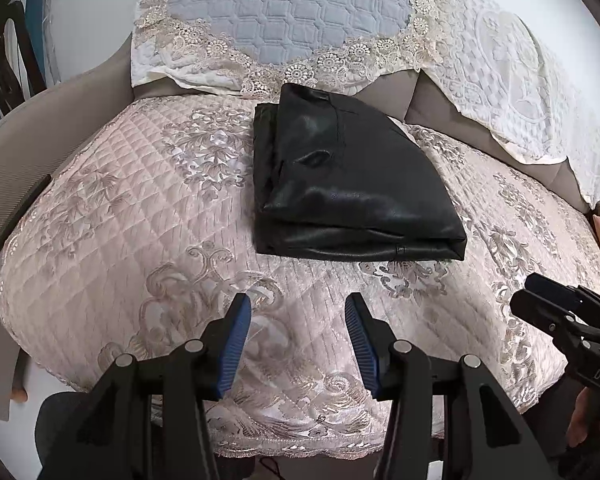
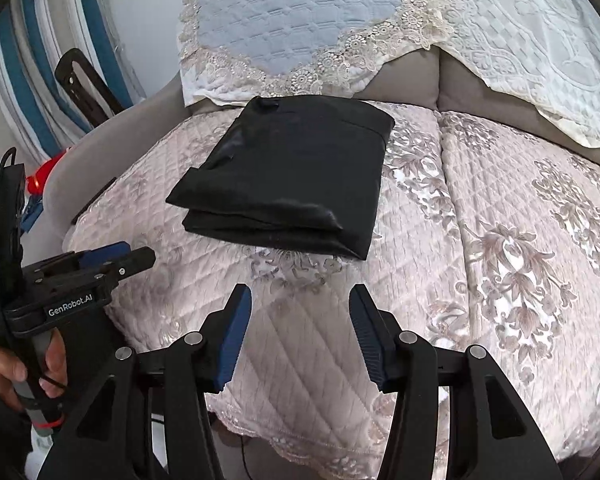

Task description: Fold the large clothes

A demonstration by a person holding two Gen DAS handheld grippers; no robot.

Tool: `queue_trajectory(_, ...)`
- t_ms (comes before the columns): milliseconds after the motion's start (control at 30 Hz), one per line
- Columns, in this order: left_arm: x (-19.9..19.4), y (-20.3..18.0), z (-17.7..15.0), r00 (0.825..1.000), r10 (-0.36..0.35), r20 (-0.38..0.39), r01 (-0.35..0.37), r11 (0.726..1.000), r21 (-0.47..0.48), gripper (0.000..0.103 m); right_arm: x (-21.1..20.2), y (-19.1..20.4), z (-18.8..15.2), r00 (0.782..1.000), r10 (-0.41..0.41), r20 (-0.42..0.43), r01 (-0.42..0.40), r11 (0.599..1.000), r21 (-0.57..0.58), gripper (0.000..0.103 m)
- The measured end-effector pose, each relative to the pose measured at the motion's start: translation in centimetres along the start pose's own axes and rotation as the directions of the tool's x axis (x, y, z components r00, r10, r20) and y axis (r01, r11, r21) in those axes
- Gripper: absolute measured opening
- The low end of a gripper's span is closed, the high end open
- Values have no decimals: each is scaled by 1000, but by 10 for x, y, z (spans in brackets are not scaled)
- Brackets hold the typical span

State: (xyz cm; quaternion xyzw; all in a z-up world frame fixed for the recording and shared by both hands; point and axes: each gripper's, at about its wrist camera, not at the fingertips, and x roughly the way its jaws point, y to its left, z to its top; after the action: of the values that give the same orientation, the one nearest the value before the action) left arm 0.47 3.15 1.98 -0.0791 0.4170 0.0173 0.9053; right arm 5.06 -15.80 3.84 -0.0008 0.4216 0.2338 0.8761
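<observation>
- The black garment [image 1: 352, 184] is lying folded into a compact stack on the pink quilted cover [image 1: 140, 232] of the sofa seat, toward the back, just in front of the lace-edged blue cushion cover [image 1: 292, 12] on the backrest.
- The left gripper [image 1: 298, 340] is hovering over the front part of the seat cover, well short of the garment, with its jaws standing spread and nothing between them but bare quilt.
- The right gripper [image 2: 300, 336] is doing the same beside it, jaws spread and empty, also apart from the cloth.
- Neither gripper is touching the garment; in each view the other gripper is showing at the side, held in a person's hand [image 2: 40, 364].
- The fabric is showing a satin or leather-like sheen with soft highlights and a shallow dimple on top, so it is probably going to be smooth and slippery, with layers sliding over one another.
- It is looking limp rather than stiff: the edges are sagging and the layers are bulging at the near fold [image 2: 276, 224], so any lifted part is likely to droop.
- As a large item folded several times it is probably carrying some weight, though nothing fragile is showing.
- For a further fold or a tidy-up, the near corners of the stack are looking like the best places to pinch, taking all layers together so the top one does not slip away.
- The thick near edge is likely needing the jaws wide before they close.
</observation>
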Motion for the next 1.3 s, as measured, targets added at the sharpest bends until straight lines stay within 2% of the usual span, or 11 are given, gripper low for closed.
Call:
queue_trajectory(233, -1, -4, -3, 1000, -7, -1, 7, 1000, 12, 52, -1, 2, 2, 1000, 4, 3, -4, 1000, -3, 52)
queue_trajectory(367, -2, -6, -3, 1000, -18, 6, 18, 1000, 14, 59, -1, 2, 2, 1000, 7, 4, -7, 1000, -2, 52)
queue_trajectory(1300, -1, -11, -7, 1000, 7, -6, -7, 1000, 22, 62, -1, 8, -2, 1000, 12, 2, -12, 1000, 0, 52)
